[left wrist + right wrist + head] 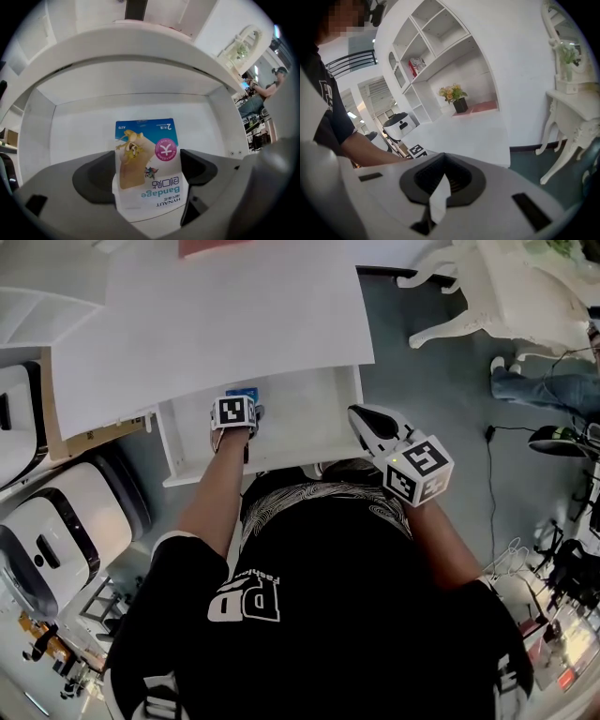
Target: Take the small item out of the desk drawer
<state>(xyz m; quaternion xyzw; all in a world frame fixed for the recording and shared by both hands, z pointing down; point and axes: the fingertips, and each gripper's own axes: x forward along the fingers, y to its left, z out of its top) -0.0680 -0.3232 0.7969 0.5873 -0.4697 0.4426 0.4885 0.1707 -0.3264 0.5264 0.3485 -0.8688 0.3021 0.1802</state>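
The desk drawer (309, 423) stands pulled open under the white desk top (216, 315). Inside it, at the back left, is a small blue-and-white bandage packet (243, 393). My left gripper (246, 401) reaches into the drawer over it. In the left gripper view the bandage packet (147, 164) sits between the two dark jaw pads, which press on both of its edges, with the drawer floor (84, 126) behind it. My right gripper (362, 416) hovers by the drawer's right front corner, shut and holding nothing; in the right gripper view its gripper (440, 180) points away over the desk.
White rounded machines (56, 540) stand on the floor to the left of me. An ornate white chair (506, 296) and a person's legs (548, 390) are at the upper right, with cables (492, 484) on the floor. A wall shelf with flowers (454, 96) shows in the right gripper view.
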